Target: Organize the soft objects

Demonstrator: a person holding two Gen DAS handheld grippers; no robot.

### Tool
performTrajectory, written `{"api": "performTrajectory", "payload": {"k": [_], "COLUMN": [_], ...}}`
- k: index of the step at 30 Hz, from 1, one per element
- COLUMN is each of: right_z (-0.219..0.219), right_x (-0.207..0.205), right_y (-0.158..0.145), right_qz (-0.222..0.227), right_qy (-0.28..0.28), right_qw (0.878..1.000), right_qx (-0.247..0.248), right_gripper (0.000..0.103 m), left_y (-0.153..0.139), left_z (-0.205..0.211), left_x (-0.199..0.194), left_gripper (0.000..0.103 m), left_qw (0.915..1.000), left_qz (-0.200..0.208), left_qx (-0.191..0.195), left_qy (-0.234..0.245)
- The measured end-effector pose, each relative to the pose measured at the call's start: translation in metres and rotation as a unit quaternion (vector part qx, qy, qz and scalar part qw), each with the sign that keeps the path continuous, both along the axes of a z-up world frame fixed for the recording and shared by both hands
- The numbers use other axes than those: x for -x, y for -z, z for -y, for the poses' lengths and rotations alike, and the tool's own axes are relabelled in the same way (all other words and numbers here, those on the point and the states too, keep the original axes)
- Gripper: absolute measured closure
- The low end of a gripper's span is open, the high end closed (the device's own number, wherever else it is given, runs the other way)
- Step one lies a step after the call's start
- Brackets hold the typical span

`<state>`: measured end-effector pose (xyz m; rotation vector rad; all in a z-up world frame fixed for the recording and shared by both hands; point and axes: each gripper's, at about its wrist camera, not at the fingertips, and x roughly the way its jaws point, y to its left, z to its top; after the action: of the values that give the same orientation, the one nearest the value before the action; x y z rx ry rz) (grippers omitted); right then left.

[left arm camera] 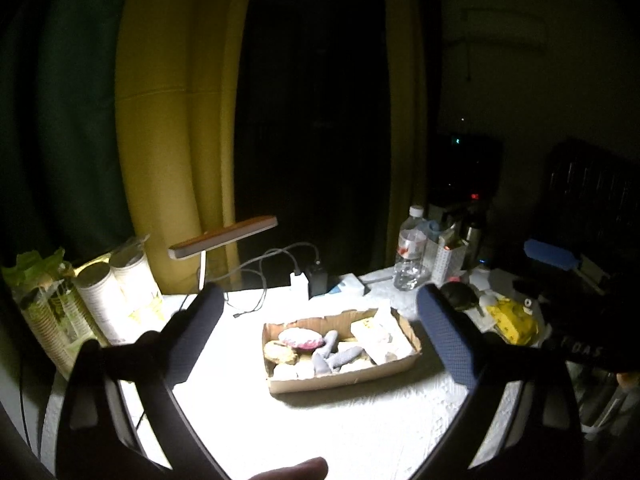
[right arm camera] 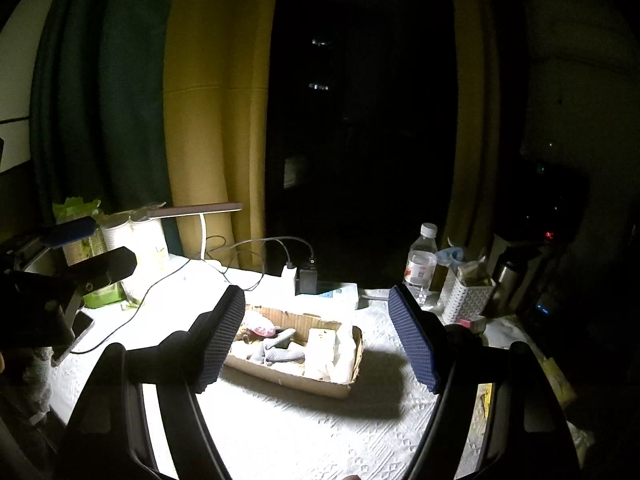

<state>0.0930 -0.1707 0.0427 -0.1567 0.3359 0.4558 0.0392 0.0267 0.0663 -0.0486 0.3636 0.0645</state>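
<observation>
Two views, and we take the left wrist first: our left gripper (left arm camera: 318, 330) stands wide and empty above the white tablecloth (left arm camera: 360, 420), framing the cardboard box (left arm camera: 340, 378) of soft toys (left arm camera: 338, 354). We judge the sorting either barely begun or just finished; the next move calls for lowering over one toy and closing gently, since these will squash. A desk lamp (left arm camera: 224, 238), water bottle (left arm camera: 410, 254) and charger cables (left arm camera: 256, 276) sit behind, well apart from the box.

From the right wrist, our right gripper (right arm camera: 318, 338) is equally wide, holding nothing, with the box between its fingers. The perforated white holder (right arm camera: 466, 298) stands off right; nothing blocks a straight descent.
</observation>
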Motion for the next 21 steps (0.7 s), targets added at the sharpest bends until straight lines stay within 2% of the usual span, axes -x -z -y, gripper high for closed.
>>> {"api": "performTrajectory", "payload": {"k": [21], "right_z": [0.0021], "right_x": [-0.0075], "right_y": [0.0018], "right_qz": [-0.003], "right_qy": [0.0], "right_qw": [1.0], "right_qx": [-0.003], "right_gripper": [0.026], "left_y": [-0.003], "left_z": [0.0026], "left_x": [-0.0062], "left_gripper": [0.005], "left_qw": [1.0], "left_qz": [0.003], "left_qx": [0.005], "left_qy": [0.005]}}
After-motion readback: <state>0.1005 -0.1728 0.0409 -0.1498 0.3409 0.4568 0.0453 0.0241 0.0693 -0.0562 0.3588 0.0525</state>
